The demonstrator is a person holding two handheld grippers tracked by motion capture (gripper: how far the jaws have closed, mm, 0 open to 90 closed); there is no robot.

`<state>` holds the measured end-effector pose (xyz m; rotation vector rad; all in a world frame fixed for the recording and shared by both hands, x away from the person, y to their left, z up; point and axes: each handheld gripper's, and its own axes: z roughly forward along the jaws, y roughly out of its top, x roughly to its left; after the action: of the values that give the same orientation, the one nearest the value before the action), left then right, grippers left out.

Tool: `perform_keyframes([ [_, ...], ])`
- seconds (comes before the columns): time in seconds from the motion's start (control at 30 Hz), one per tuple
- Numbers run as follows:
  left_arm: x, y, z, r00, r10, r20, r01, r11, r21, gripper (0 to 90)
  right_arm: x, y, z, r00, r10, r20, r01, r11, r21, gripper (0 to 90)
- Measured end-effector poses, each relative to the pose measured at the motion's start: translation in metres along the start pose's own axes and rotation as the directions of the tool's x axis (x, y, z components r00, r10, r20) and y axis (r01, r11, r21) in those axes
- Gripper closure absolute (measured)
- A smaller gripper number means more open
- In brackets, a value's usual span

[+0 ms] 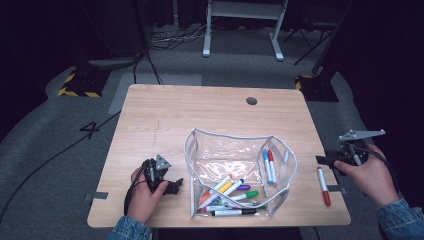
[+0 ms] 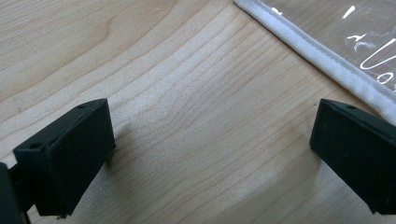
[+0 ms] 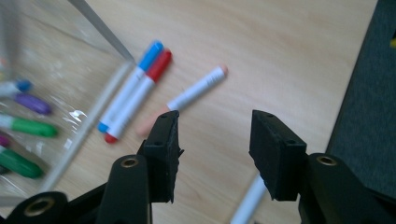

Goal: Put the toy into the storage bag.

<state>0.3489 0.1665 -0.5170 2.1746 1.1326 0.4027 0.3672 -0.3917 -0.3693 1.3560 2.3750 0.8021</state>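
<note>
A clear zip pouch [image 1: 235, 150] with a white rim stands open on the wooden table [image 1: 200, 110], with several coloured markers [image 1: 227, 192] inside. A blue marker [image 3: 140, 70] and a red one [image 3: 149, 81] lie side by side at its right wall. A loose red-capped marker [image 1: 323, 186] lies on the wood right of the pouch. My left gripper [image 1: 174, 186] rests open on the table left of the pouch, with bare wood between its jaws [image 2: 210, 154]. My right gripper [image 1: 322, 160] hovers open at the table's right edge, nothing between its jaws [image 3: 215, 149].
A pale-capped marker [image 3: 187, 98] lies on the wood just outside the pouch rim [image 3: 88, 126]. The pouch's white edge [image 2: 317, 51] runs close to the left gripper. A round cable hole [image 1: 251, 100] sits near the far edge. Grey floor [image 3: 369, 116] lies beyond the right edge.
</note>
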Motion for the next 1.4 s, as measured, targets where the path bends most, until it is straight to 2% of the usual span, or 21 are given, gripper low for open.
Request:
perform_keyframes([
  [0.17,0.000,0.000,0.000,1.0000,0.001,0.000,-0.001,1.0000,0.001,0.3,-0.016,-0.036,0.027,0.9980,0.058,0.023,-0.060,0.993,0.101,54.8],
  [0.33,0.000,0.000,0.000,1.0000,0.004,-0.002,-0.004,1.0000,-0.001,0.3,-0.025,-0.064,0.047,0.9933,0.109,0.039,-0.114,0.977,0.182,57.1],
  [0.4,0.000,0.000,0.000,1.0000,0.002,-0.002,-0.002,1.0000,-0.001,0.3,-0.028,-0.072,0.054,0.9927,0.116,0.032,-0.120,0.971,0.205,58.7],
  [0.57,0.000,0.000,0.000,1.0000,0.002,-0.002,-0.002,1.0000,0.001,0.3,-0.027,-0.082,0.065,0.9901,0.137,0.032,-0.140,0.958,0.251,67.4],
  [0.6,0.000,0.000,0.000,1.0000,0.001,0.000,-0.001,1.0000,0.000,0.3,-0.027,-0.083,0.066,0.9893,0.140,0.039,-0.146,0.954,0.263,69.6],
  [0.7,0.000,0.000,0.000,1.0000,0.002,-0.001,-0.002,1.0000,0.001,0.3,-0.025,-0.081,0.067,0.9879,0.140,0.067,-0.153,0.950,0.272,76.6],
  [0.8,0.000,0.000,0.000,1.0000,0.002,-0.002,-0.002,1.0000,-0.001,0.3,-0.023,-0.078,0.068,0.9843,0.149,0.095,-0.170,0.943,0.285,77.1],
  [0.93,0.000,0.000,0.000,1.0000,0.004,-0.002,-0.004,1.0000,0.000,0.3,-0.021,-0.076,0.068,0.9850,0.153,0.079,-0.170,0.944,0.281,77.2],
  [1.13,0.000,0.000,0.000,1.0000,0.002,-0.002,-0.002,1.0000,0.000,0.2,-0.020,-0.062,0.052,0.9866,0.157,0.044,-0.163,0.961,0.225,77.3],
  [1.23,0.000,0.000,0.000,1.0000,0.003,-0.002,-0.003,1.0000,-0.001,0.2,-0.016,-0.048,0.040,0.9919,0.125,0.025,-0.127,0.972,0.197,77.2],
  [1.4,0.000,0.000,0.000,1.0000,0.002,-0.002,-0.002,1.0000,0.001,0.2,-0.007,-0.017,0.021,0.9977,0.067,-0.004,-0.066,0.986,0.155,77.2],
])
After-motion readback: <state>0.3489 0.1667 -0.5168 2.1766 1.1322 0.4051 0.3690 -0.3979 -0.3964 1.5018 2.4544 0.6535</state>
